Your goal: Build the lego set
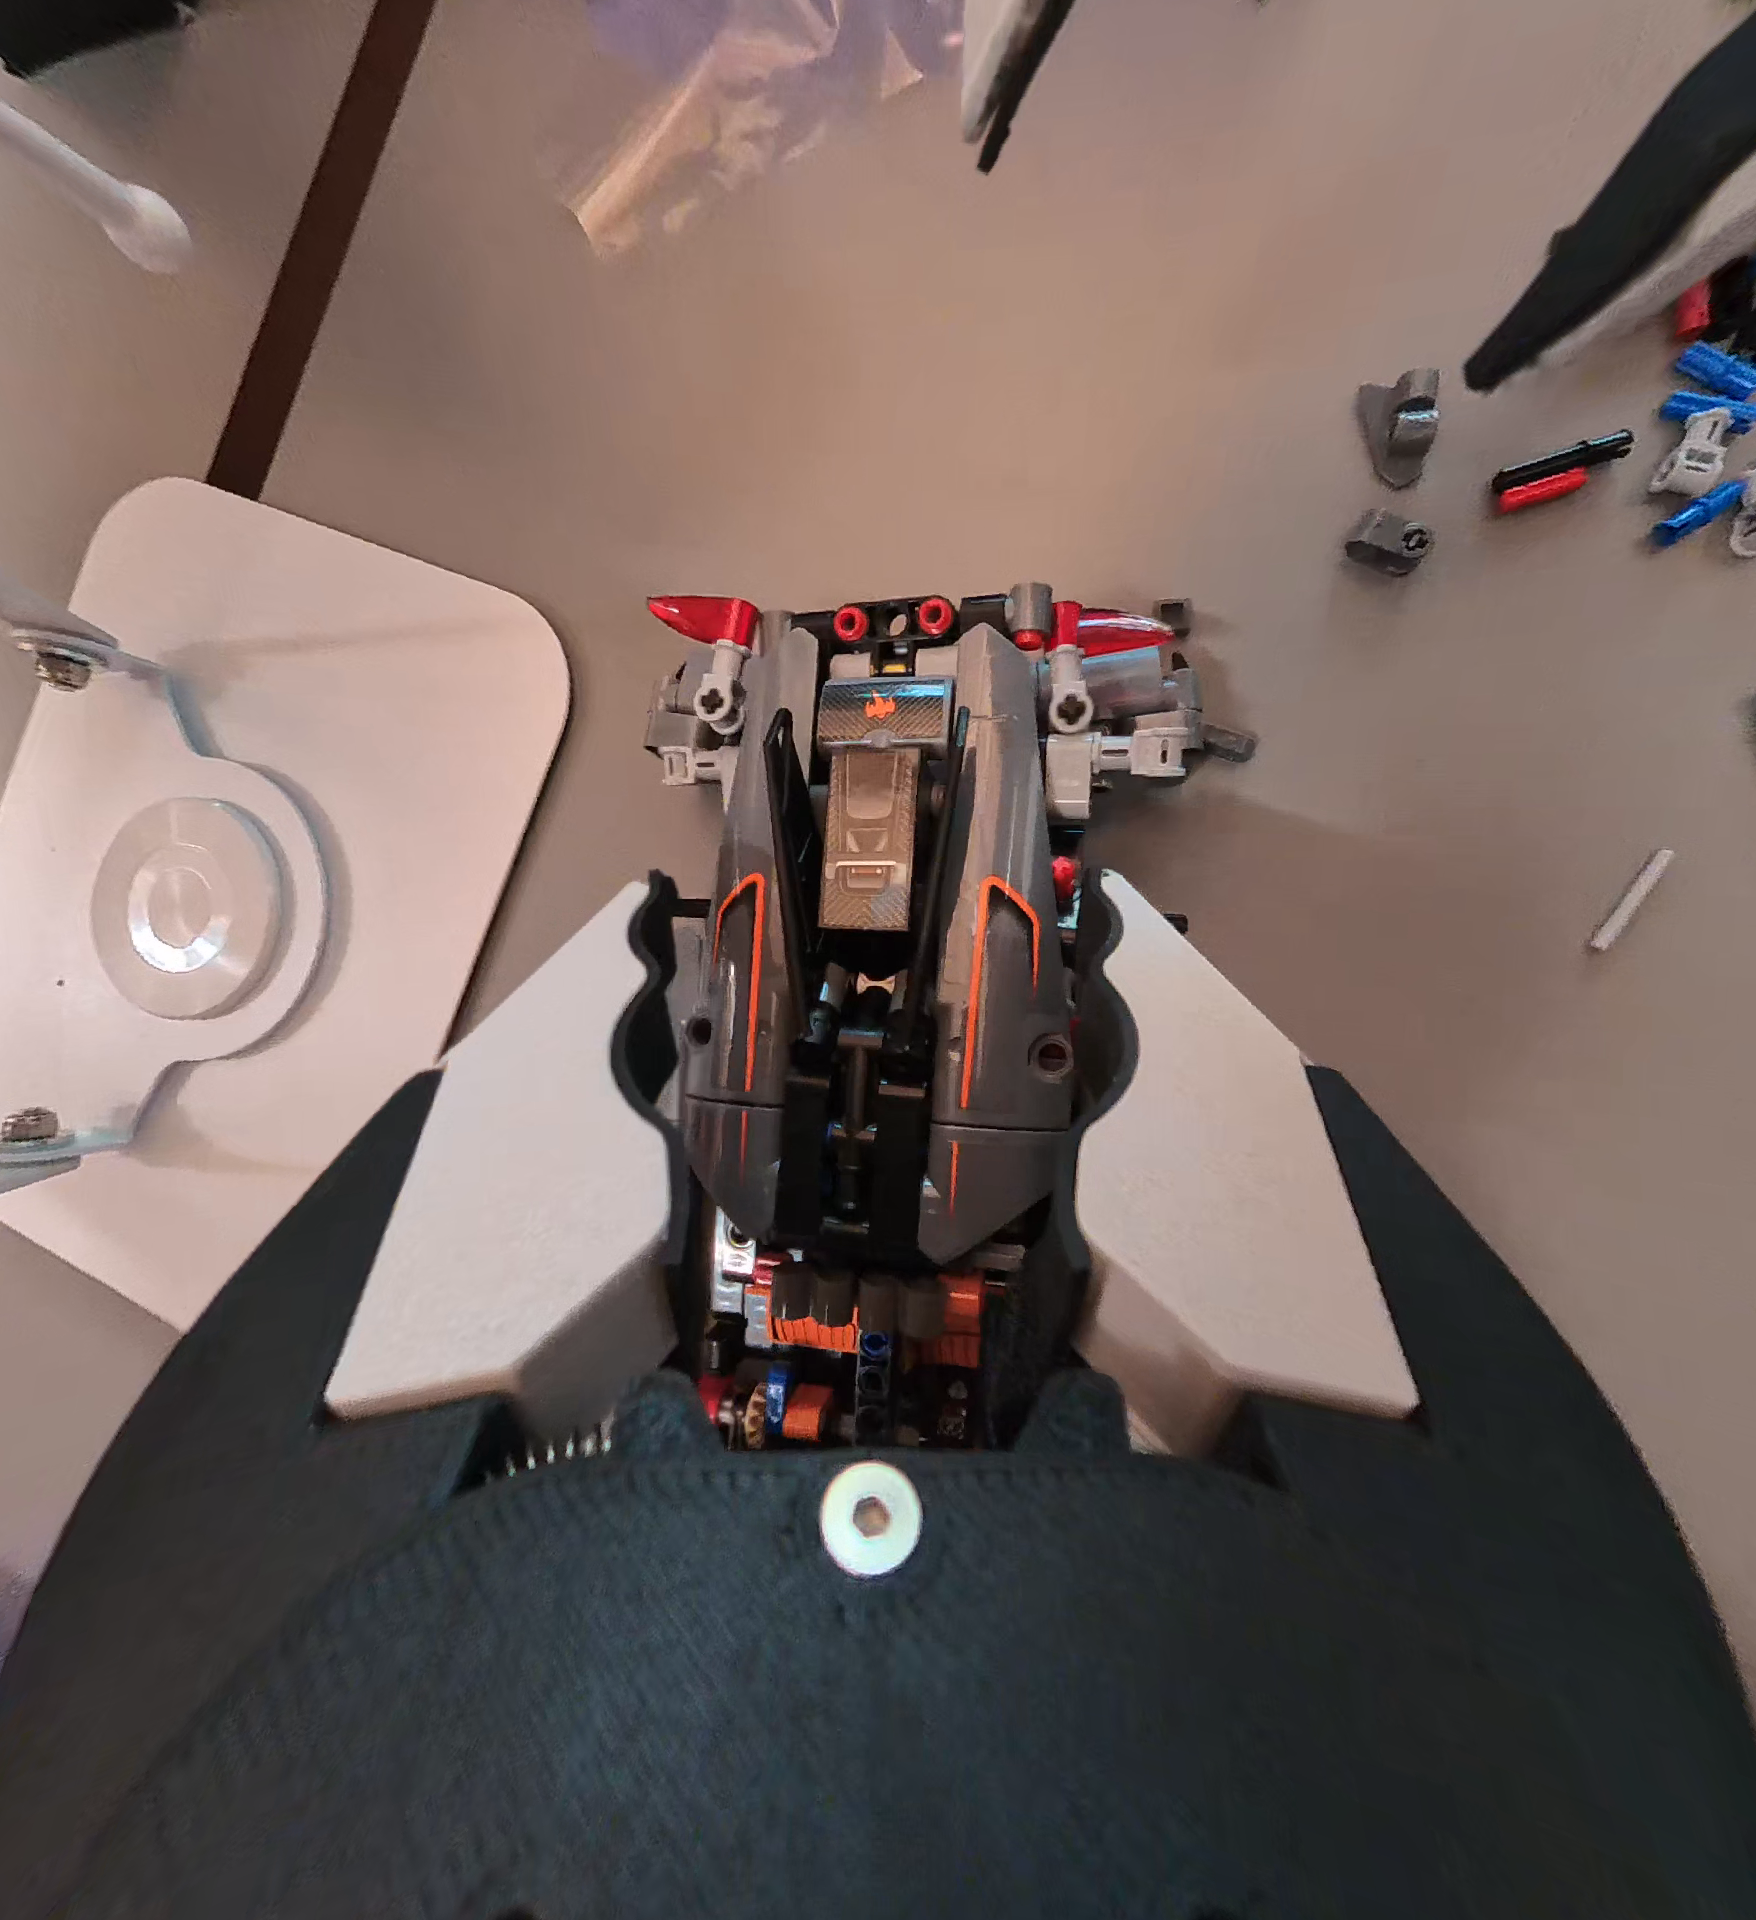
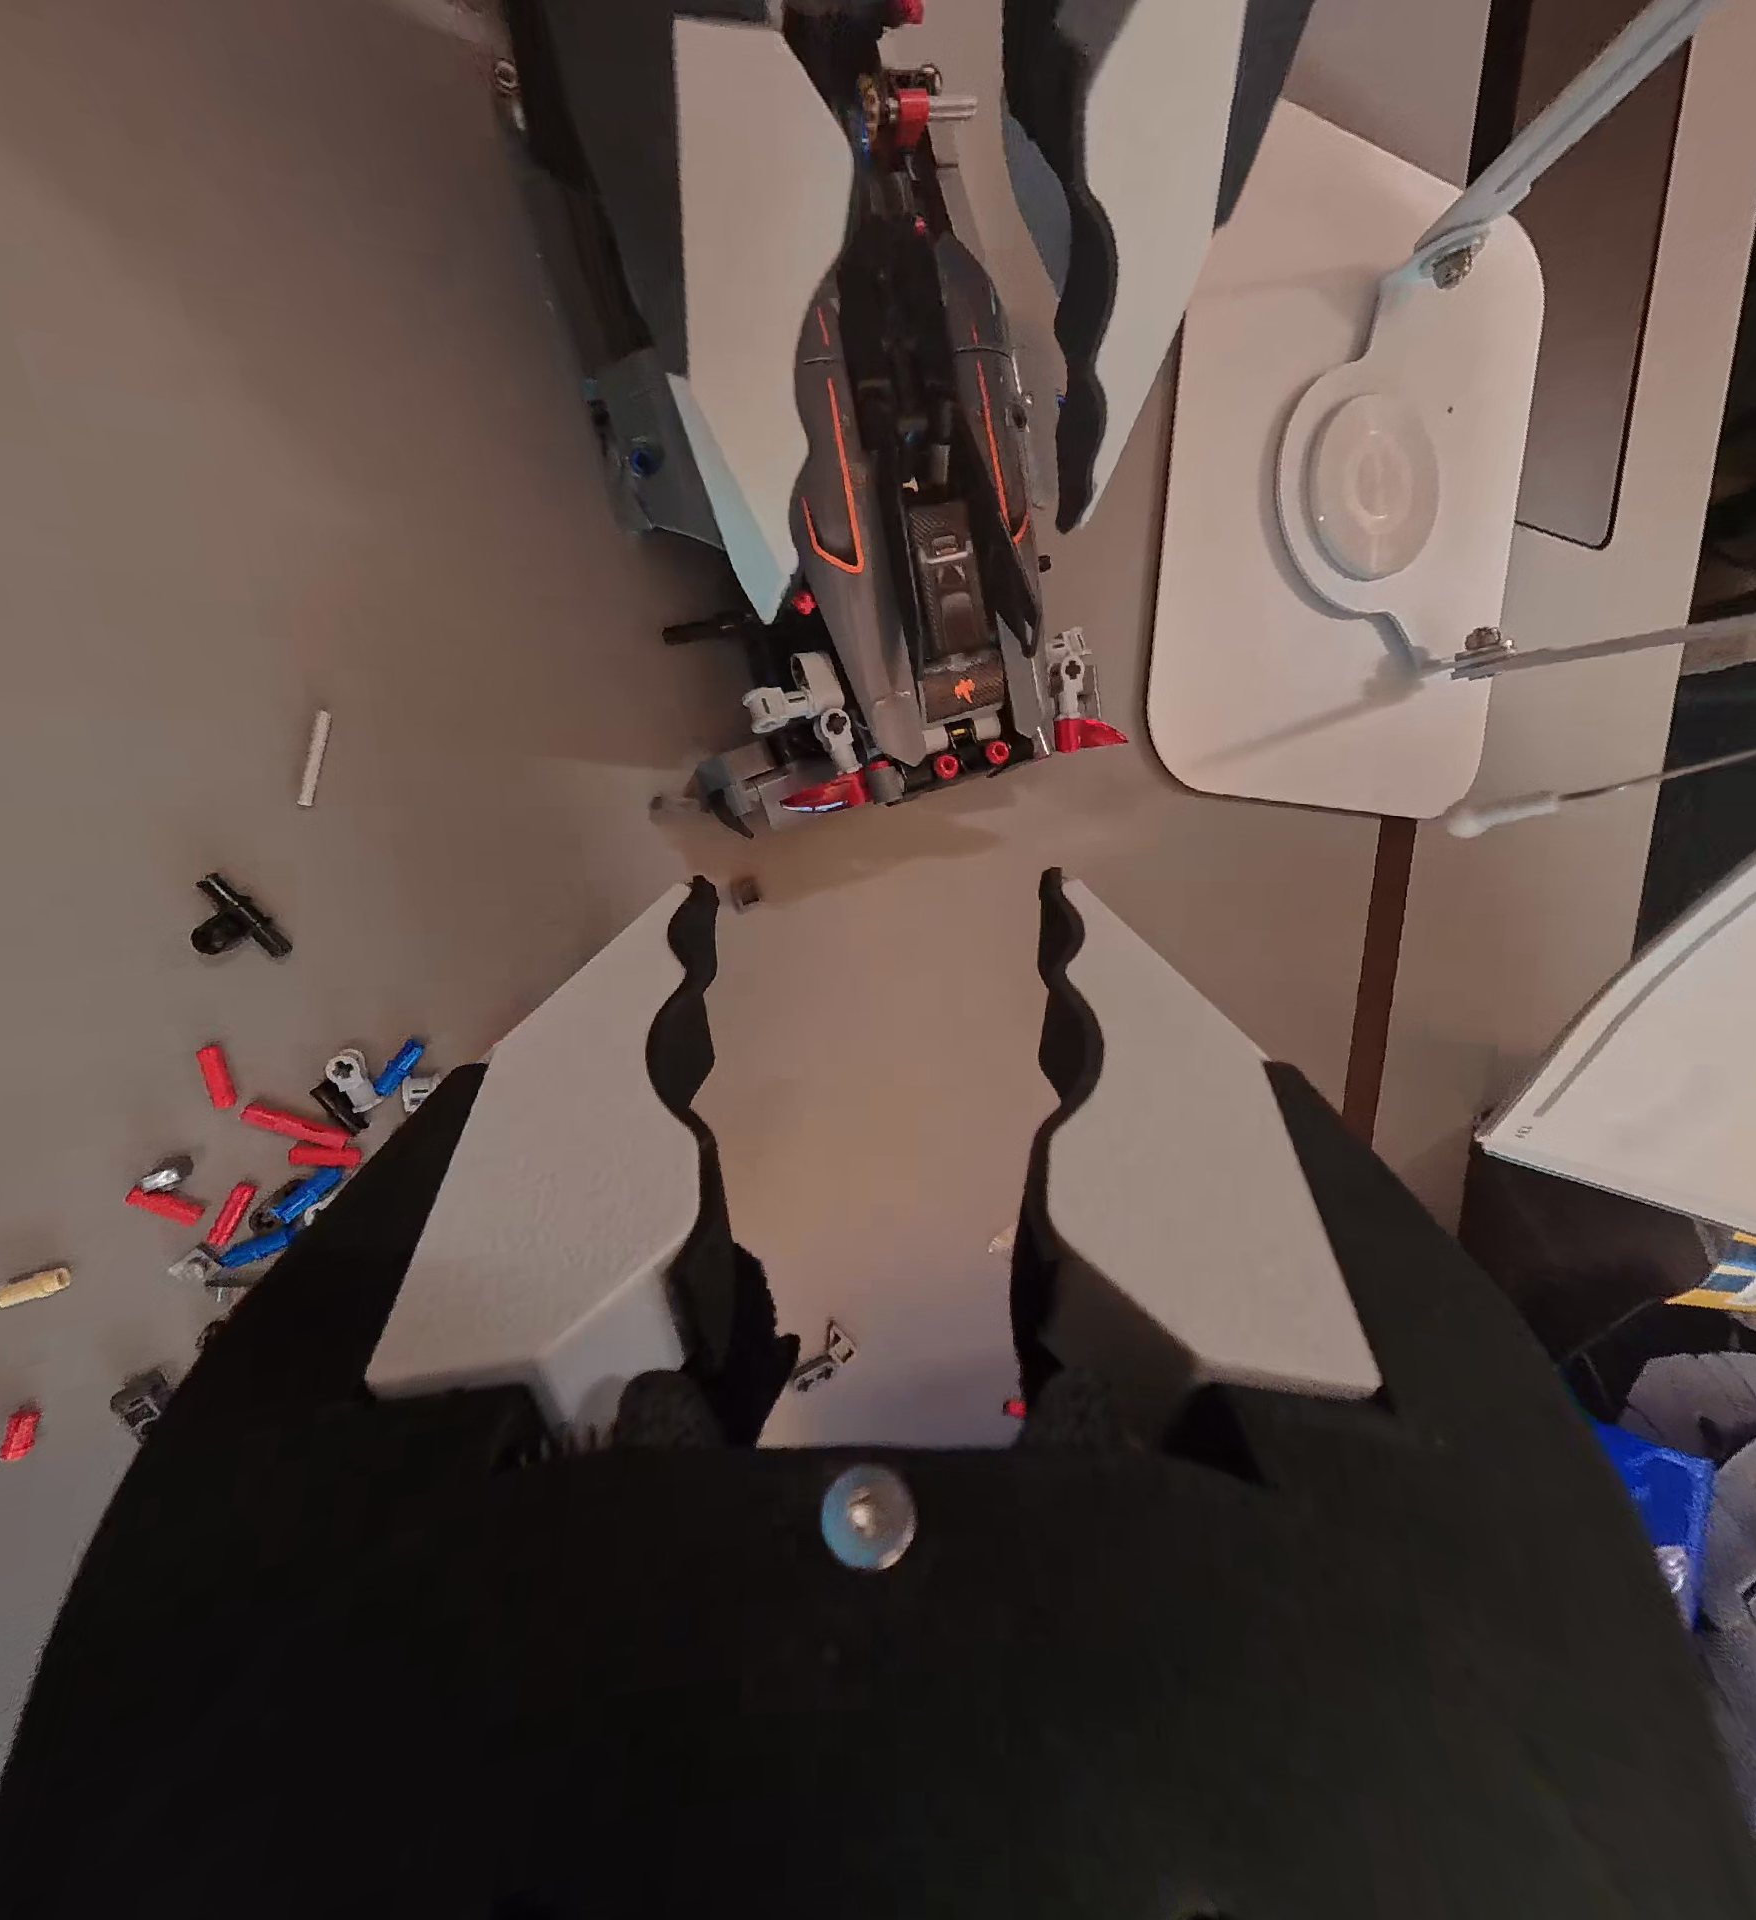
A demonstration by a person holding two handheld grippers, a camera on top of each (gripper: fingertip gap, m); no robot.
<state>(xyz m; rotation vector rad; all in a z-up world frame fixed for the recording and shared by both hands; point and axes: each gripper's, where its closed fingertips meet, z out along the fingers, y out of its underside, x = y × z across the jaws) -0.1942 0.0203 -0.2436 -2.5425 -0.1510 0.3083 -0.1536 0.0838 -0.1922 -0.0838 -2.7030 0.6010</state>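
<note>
A dark grey Lego car model [image 1: 879, 935] with orange stripes and red tips rests on the beige table [image 1: 957, 436]. My left gripper [image 1: 879, 904] is shut on the car model, its fingers [image 1: 541, 1143] pressed to both flanks at mid-body. The model [image 2: 905, 499] and the left gripper around it also show in the right wrist view. My right gripper [image 2: 876, 883] is open and empty, just short of the model's red-tipped end. A small dark piece [image 2: 744, 894] lies by its left fingertip. The right gripper's fingers [image 1: 1684, 208] show at the top right of the left wrist view.
Loose red, blue and grey pins [image 2: 271, 1164] lie left of my right gripper, also in the left wrist view [image 1: 1736, 416]. A white rod [image 2: 313, 758], a black T-piece [image 2: 240, 920] and a tan pin [image 2: 32, 1286] lie nearby. A white stand base [image 2: 1341, 520] sits beside the model. About 10 centimeters separates my left fingertips from my right. The small dark piece [image 2: 744, 894] lies around 8 centimeters away from my left fingertips.
</note>
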